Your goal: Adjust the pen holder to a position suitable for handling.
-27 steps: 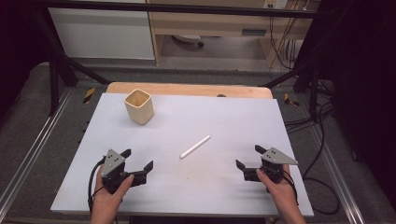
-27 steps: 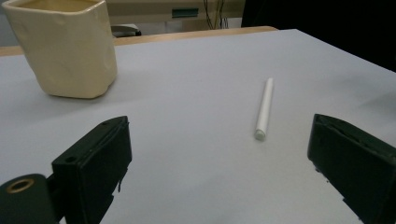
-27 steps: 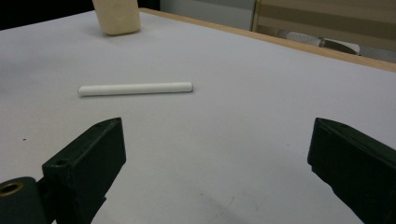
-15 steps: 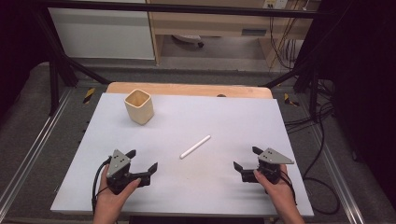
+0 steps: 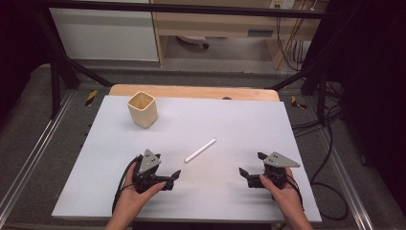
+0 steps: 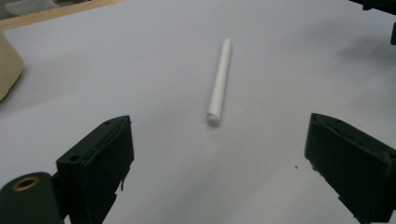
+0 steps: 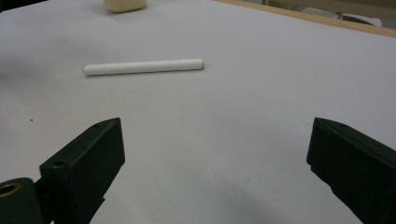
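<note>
The left gripper (image 5: 166, 173) is sitting low over the table (image 5: 239, 120) with its jaws spread wide and nothing between them. Just ahead of it a white stick (image 6: 219, 82) is lying flat, its near end pointing back between the jaws. The right gripper (image 5: 252, 168) is likewise gaping empty, the stick lying crosswise beyond it. Farther off a cream cup (image 5: 142, 109) is standing.

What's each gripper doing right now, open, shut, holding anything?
Left gripper: open, empty, facing the white stick.
Right gripper: open, empty.
</note>
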`<state>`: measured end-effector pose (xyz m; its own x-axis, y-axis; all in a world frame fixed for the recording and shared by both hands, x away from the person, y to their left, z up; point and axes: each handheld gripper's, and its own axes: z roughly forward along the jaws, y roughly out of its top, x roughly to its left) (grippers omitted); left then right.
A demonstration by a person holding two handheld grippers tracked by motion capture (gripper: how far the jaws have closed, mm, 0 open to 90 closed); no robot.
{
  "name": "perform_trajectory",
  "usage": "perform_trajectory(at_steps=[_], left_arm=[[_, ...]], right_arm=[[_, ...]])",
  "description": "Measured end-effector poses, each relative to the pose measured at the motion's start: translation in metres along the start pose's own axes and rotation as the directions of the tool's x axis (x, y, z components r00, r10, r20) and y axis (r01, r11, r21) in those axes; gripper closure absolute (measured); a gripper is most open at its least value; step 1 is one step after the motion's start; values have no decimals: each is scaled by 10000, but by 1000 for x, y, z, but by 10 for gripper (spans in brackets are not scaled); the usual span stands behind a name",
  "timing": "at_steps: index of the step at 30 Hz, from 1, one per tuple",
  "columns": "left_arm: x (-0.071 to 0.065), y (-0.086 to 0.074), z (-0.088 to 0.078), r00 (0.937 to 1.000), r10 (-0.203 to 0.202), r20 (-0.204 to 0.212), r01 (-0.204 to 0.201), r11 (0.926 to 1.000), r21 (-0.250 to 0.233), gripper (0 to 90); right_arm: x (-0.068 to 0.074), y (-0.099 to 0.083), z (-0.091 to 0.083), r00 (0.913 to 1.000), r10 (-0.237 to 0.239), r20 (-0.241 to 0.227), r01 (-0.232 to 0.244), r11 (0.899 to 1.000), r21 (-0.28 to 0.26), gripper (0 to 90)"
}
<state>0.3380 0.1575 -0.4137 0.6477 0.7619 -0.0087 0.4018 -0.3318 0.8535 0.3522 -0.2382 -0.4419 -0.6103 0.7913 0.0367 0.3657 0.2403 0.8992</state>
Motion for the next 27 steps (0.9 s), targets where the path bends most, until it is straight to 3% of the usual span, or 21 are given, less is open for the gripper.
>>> perform_trajectory(at_steps=[9,21,27], left_arm=[[-6,14,21,9984,504,240,-513,9980,372,96],[-7,26,46,9979,521,392,-551,9953,795,145],[-3,28,62,9983,407,411,-451,9927,1121,239]], right_arm=[[2,0,1,10000,-83,-12,83,10000,42,46],[3,1,1,9998,-92,-147,94,9999,124,48],[2,1,1,9998,-94,-178,96,9998,165,48]])
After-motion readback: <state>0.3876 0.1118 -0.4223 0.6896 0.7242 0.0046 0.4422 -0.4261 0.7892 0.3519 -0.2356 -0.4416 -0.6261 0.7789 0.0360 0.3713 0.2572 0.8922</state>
